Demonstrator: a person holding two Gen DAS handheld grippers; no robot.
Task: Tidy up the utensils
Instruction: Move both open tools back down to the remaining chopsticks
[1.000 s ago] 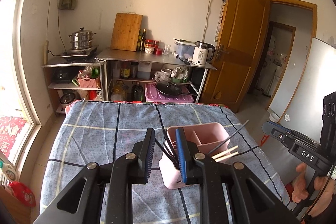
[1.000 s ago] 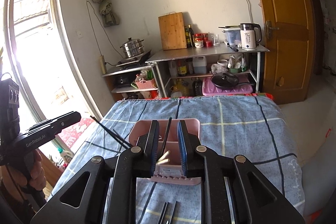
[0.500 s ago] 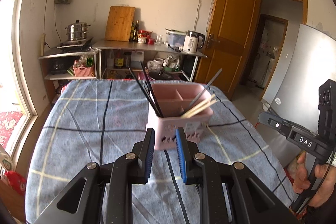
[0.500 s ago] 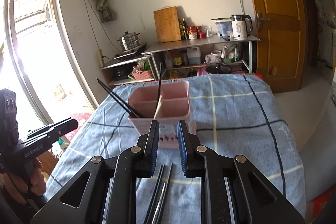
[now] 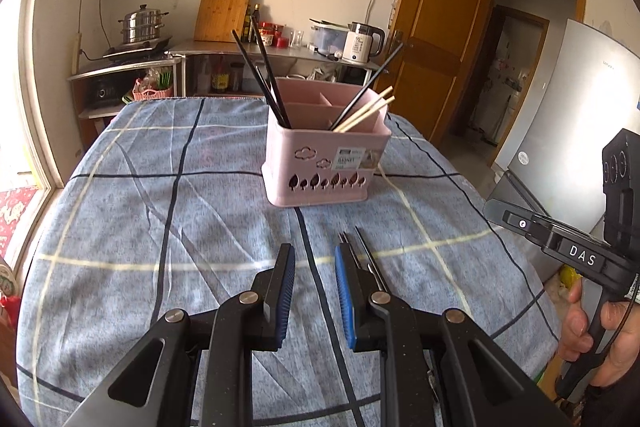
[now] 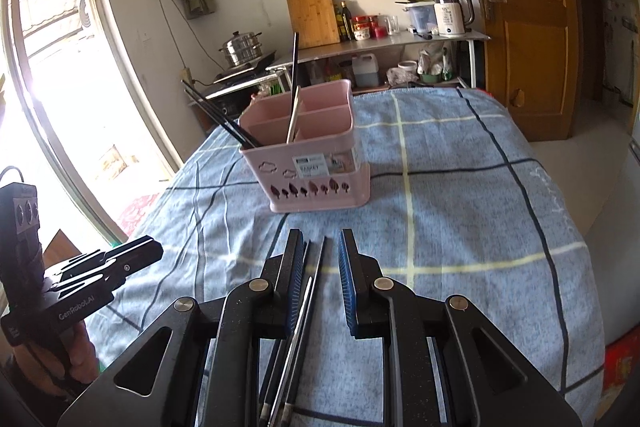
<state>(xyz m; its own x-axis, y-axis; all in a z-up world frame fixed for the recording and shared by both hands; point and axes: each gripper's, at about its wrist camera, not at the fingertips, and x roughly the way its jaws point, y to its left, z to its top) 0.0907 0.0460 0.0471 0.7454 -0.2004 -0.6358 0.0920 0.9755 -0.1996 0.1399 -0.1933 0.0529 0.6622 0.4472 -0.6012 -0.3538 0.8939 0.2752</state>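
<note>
A pink divided caddy [image 5: 328, 155] [image 6: 316, 167] stands on the blue checked cloth [image 5: 160, 207]. It holds black chopsticks [image 5: 260, 75] at its left end and pale wooden chopsticks [image 5: 366, 113] at its right. Loose dark chopsticks [image 6: 308, 299] lie flat on the cloth in front of it. My right gripper [image 6: 321, 235] hovers over them, open by a narrow gap, its pads clear of them. My left gripper [image 5: 314, 251] is just left of the same chopsticks [image 5: 362, 251], open by a narrow gap with nothing between its pads.
A person's hand [image 5: 592, 331] holds the right gripper's handle at the table's right edge. A metal kitchen shelf [image 5: 280, 53] with a kettle, pot and cutting board stands behind the table. A window [image 6: 52, 75] is on the left, a wooden door [image 5: 436, 39] on the right.
Both grippers have drawn back from the caddy and sunk toward the cloth. The caddy now stands farther off, and the loose chopsticks have come into view under the right gripper.
</note>
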